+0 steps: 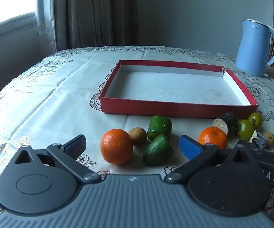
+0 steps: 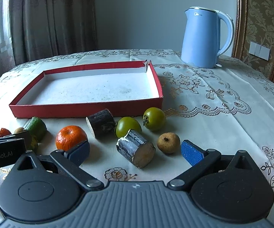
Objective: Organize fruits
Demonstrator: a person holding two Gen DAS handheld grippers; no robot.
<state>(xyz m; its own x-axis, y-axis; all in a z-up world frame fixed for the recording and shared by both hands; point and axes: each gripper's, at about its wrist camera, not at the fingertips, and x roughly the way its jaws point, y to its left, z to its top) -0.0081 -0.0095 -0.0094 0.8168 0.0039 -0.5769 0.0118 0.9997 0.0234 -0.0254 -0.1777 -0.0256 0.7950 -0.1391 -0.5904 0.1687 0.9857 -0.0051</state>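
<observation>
A shallow red box [image 1: 176,108] with a white inside lies on the patterned tablecloth [image 1: 47,102], and all the fruit sits on the cloth just in front of the box's near wall, none of it inside. In the left wrist view, the left gripper [image 1: 132,145] hovers low in front of the box with its blue fingers spread wide; between them lie an orange [image 1: 116,146], a small brown fruit [image 1: 137,136] touching it, and two green cut pieces [image 1: 158,141] leaning against each other. A second orange [image 1: 213,137] sits just beyond the right-hand finger. In the right wrist view, the right gripper [image 2: 135,151] is also spread wide, holding nothing. Between its fingers lie a dark cane piece [image 2: 136,151] on its side and a small brown round fruit [image 2: 168,142] just beside it. Nearer the box are another dark cane piece [image 2: 100,123] and two green tomatoes [image 2: 142,124], the left one touching the cane. A blue kettle [image 2: 203,38] stands behind the box's right corner.
</observation>
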